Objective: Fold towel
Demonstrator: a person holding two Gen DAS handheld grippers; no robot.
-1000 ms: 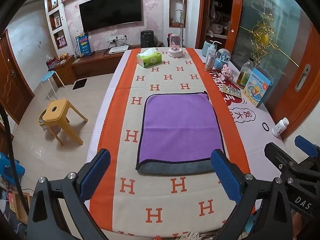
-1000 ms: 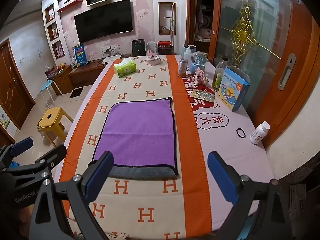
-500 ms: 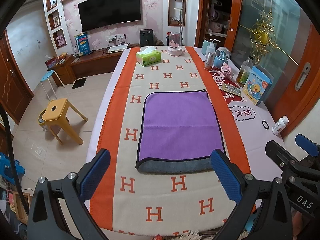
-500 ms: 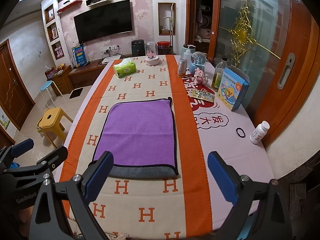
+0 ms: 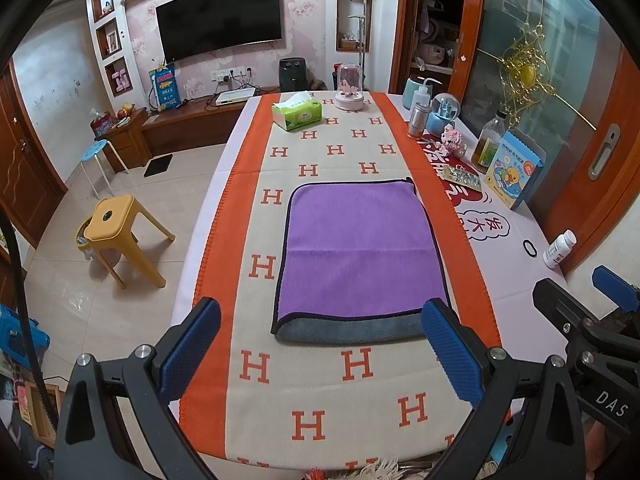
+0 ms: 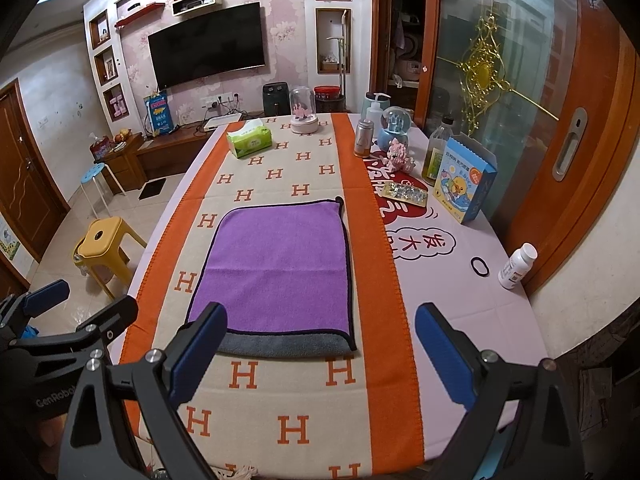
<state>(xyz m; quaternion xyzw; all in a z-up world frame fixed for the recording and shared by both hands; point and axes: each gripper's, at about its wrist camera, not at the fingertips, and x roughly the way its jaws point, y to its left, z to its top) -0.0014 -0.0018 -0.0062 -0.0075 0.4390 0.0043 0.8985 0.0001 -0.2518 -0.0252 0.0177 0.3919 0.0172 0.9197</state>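
Observation:
A purple towel (image 5: 356,248) with a dark edge lies flat on the orange and cream H-pattern table runner (image 5: 320,364). It is folded over, and its grey underside shows along the near edge. It also shows in the right wrist view (image 6: 276,268). My left gripper (image 5: 320,354) is open and empty, held above the table's near end, short of the towel. My right gripper (image 6: 320,356) is open and empty, at the same near end. Each gripper shows at the edge of the other's view.
A green tissue box (image 5: 297,112) and a glass dome ornament (image 5: 349,88) stand at the table's far end. Bottles, a snow globe, a blue carton (image 5: 516,168), a white pill bottle (image 5: 559,249) and a black hair tie (image 5: 529,247) line the right side. A yellow stool (image 5: 116,232) stands left.
Both grippers have drawn slightly back and up, so the towel sits a little farther off in both views. The towel has not moved.

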